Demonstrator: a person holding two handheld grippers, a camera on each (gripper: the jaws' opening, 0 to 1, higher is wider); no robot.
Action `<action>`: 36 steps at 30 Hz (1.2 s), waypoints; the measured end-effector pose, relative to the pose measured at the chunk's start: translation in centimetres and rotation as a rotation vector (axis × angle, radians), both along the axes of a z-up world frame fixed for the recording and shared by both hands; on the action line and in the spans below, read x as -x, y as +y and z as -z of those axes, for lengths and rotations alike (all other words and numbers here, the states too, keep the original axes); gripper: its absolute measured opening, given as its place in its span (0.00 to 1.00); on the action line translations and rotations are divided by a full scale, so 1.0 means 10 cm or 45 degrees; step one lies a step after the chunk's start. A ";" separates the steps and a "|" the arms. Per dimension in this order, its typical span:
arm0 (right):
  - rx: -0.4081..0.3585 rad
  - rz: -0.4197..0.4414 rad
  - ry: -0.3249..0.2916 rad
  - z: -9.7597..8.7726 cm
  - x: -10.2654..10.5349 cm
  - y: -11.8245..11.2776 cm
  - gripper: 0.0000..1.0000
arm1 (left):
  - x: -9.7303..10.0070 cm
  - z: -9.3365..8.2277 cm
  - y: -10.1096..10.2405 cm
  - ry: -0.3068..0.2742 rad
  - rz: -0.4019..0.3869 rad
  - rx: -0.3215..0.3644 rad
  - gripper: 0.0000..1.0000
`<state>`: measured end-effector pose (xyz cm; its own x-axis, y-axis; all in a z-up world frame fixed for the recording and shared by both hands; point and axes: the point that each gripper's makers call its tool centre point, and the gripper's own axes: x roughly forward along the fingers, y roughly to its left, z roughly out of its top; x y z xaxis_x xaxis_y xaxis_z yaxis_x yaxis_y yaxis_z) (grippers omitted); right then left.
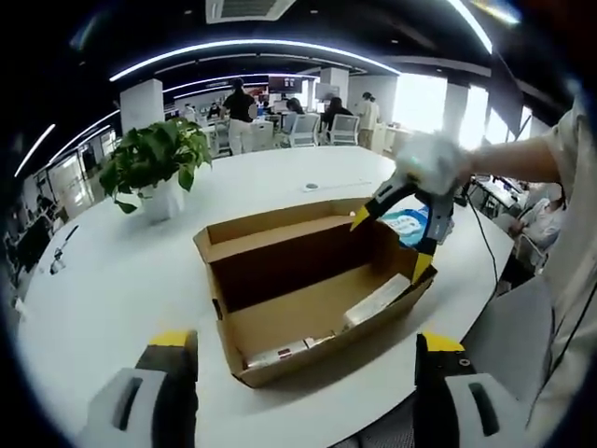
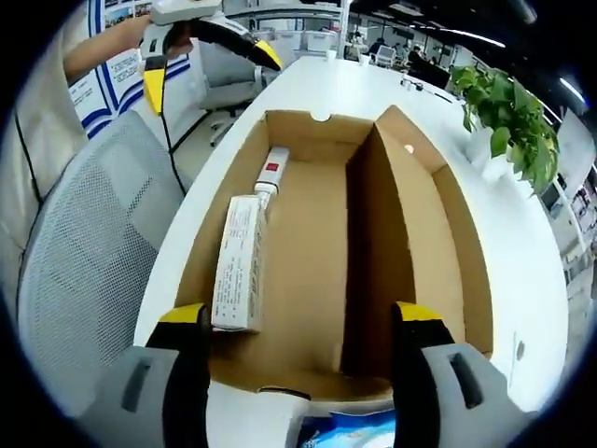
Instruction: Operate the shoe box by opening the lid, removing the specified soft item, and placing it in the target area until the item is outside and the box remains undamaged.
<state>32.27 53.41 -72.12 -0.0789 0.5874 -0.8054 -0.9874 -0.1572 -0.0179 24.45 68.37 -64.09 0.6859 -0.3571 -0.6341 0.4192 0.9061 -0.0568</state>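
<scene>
Where table [image 1: 112, 280] is white | open-plan office (plant [image 1: 154, 159])

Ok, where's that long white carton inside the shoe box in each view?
Left gripper view: the white carton lies along the shoe box wall at lower right of centre.
Right gripper view: the white carton lies along the box's left wall, above the right gripper's left jaw.
Shared landmark: the potted plant.

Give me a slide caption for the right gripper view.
Open right gripper poised over the open shoe box, two small cartons lying along its wall.
</scene>
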 end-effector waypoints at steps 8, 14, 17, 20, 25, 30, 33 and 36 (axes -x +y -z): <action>-0.028 -0.036 0.014 0.04 0.14 0.09 0.61 | 0.01 0.01 0.03 -0.007 -0.022 0.005 0.99; -0.044 -0.066 0.055 0.05 0.26 0.16 0.43 | 0.02 -0.04 0.06 -0.030 -0.048 0.031 0.99; -0.050 -0.058 0.085 0.06 0.30 0.19 0.39 | 0.02 -0.08 0.05 -0.045 -0.049 0.058 0.99; -0.051 -0.050 0.116 0.07 0.34 0.21 0.40 | 0.03 -0.15 0.01 -0.067 -0.043 0.088 1.00; -0.040 -0.030 0.133 0.12 0.36 0.25 0.38 | 0.03 -0.21 -0.04 -0.090 -0.017 0.087 1.00; -0.026 -0.034 0.154 0.17 0.44 0.29 0.28 | 0.05 -0.23 -0.06 -0.091 -0.001 0.087 1.00; -0.028 -0.011 0.176 0.16 0.46 0.30 0.21 | 0.06 -0.24 -0.07 -0.094 0.010 0.085 1.00; -0.023 0.008 0.190 0.17 0.47 0.30 0.17 | 0.08 -0.27 -0.10 -0.107 0.037 0.085 1.00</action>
